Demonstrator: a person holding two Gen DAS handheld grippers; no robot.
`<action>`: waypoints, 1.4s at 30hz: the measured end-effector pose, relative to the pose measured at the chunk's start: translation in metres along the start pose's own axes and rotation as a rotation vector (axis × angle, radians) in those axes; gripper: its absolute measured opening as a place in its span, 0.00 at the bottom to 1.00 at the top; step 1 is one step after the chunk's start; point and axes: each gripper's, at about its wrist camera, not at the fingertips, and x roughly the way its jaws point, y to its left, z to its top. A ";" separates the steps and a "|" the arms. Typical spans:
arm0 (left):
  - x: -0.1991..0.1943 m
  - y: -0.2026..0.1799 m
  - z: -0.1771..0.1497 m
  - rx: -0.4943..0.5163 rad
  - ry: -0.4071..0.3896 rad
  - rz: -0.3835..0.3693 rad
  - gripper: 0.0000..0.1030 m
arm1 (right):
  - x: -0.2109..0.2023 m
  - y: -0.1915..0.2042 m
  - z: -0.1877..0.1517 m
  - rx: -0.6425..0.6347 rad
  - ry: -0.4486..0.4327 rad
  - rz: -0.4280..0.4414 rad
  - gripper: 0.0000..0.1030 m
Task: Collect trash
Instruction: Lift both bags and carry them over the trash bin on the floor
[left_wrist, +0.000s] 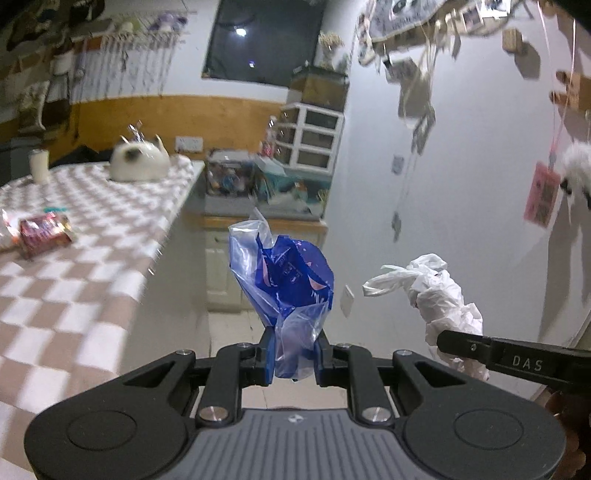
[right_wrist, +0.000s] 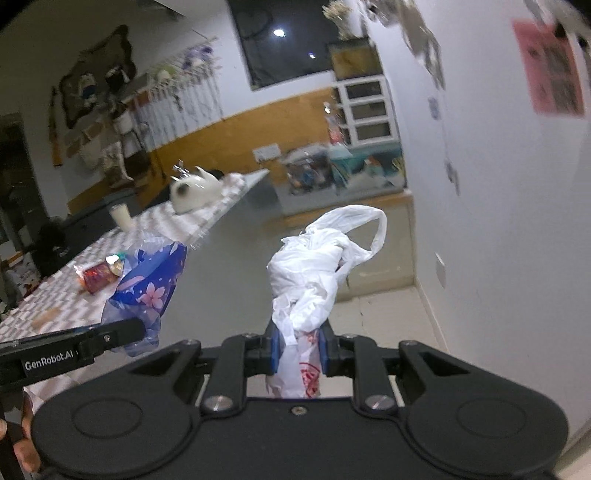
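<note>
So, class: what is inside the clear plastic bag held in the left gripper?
Through the clear plastic bag, a crumpled blue wrapper with pink flowers shows. Anything beneath it is hidden by folds and the left gripper.

blue wrapper (left_wrist: 284, 280): crumpled, in clear plastic, upright | white bag (right_wrist: 314, 269): bunched, upright
</note>
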 end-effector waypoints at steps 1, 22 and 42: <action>0.006 -0.002 -0.005 0.001 0.016 -0.005 0.20 | 0.004 -0.005 -0.004 0.007 0.012 -0.010 0.20; 0.138 0.010 -0.096 -0.059 0.326 -0.008 0.20 | 0.100 -0.077 -0.116 0.207 0.307 -0.120 0.21; 0.270 0.051 -0.177 -0.114 0.545 0.021 0.20 | 0.238 -0.101 -0.200 0.421 0.512 -0.181 0.20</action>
